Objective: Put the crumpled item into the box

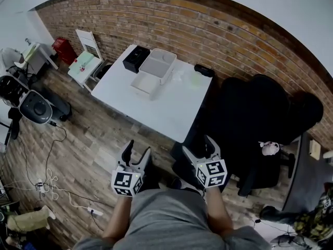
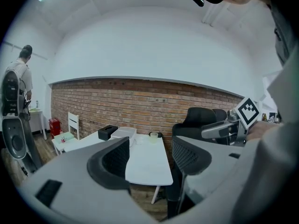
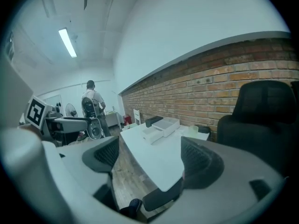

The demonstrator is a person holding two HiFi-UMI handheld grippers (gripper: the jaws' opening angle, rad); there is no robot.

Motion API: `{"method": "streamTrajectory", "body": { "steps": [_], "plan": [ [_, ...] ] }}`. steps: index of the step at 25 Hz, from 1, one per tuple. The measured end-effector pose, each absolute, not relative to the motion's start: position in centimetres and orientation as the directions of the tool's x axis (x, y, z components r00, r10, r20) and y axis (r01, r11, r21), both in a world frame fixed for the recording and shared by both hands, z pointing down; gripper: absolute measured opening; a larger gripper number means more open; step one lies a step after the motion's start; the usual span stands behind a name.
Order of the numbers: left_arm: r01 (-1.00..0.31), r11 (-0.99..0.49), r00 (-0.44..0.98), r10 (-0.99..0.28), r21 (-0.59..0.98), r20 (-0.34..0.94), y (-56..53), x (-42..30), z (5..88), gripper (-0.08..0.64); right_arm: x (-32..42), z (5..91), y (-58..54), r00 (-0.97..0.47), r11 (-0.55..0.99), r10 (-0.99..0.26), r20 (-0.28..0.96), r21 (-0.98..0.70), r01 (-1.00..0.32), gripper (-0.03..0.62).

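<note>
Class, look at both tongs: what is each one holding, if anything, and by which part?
Nothing is held. The left tongs and the right tongs both stand open and empty, apart from the white rectangular table.

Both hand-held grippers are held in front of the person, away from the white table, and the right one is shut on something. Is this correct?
No. The right hand-held gripper is open and empty, as the right gripper view shows. Both it and the left hand-held gripper are indeed away from the white table.
</note>
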State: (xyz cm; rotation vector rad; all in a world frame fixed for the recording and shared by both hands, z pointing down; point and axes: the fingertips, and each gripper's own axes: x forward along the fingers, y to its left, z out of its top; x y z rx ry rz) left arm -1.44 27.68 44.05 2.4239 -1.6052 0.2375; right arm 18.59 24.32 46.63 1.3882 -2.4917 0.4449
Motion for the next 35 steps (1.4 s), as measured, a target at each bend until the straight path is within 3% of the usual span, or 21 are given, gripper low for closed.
{"method": "streamTrajectory", "body": {
  "steps": [29,35],
  "plan": [
    [-0.862,-0.492,0.507,-0.826,0.124,0.245,13.8,-9.4,44.2,0.272,11.1,45.4,11.8,-0.392,0.394,-0.855,0.34,-0.067,-0.917,0.403],
    [-0.846,-0.526,0.528,-0.808,0.085,0.262,11.3,-12.1,45.2,0.272,8.6,46.5,9.9,-0.324,0.355,-0.875,0.359,0.022,-0.935,0.403]
  ]
}}
